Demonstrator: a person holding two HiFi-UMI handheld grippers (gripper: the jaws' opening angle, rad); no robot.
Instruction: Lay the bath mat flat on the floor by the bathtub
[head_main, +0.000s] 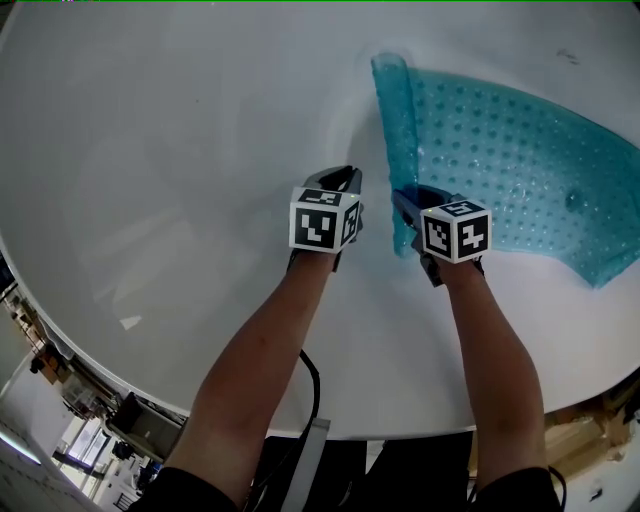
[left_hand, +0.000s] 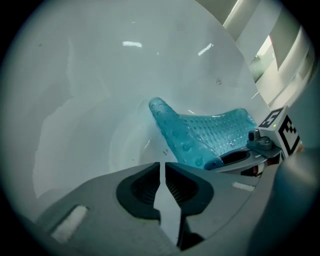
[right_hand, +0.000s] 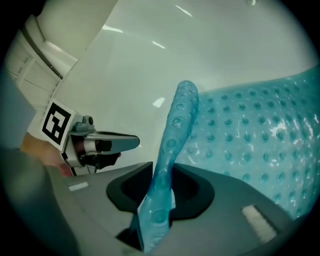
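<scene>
A translucent blue bath mat (head_main: 500, 160) with rows of small bumps lies inside the white bathtub (head_main: 180, 150), its left edge curled up off the tub floor. My right gripper (head_main: 412, 215) is shut on that raised edge; in the right gripper view the mat's edge (right_hand: 167, 165) runs up between the two jaws. My left gripper (head_main: 345, 185) hangs just left of the mat, shut and empty, its jaws nearly touching (left_hand: 161, 180). The left gripper view shows the curled mat (left_hand: 200, 137) and the right gripper beside it.
The tub's curved rim (head_main: 120, 370) runs along the bottom of the head view, with the room floor and clutter (head_main: 90, 420) beyond it at lower left. The person's forearms (head_main: 260, 370) reach down into the tub.
</scene>
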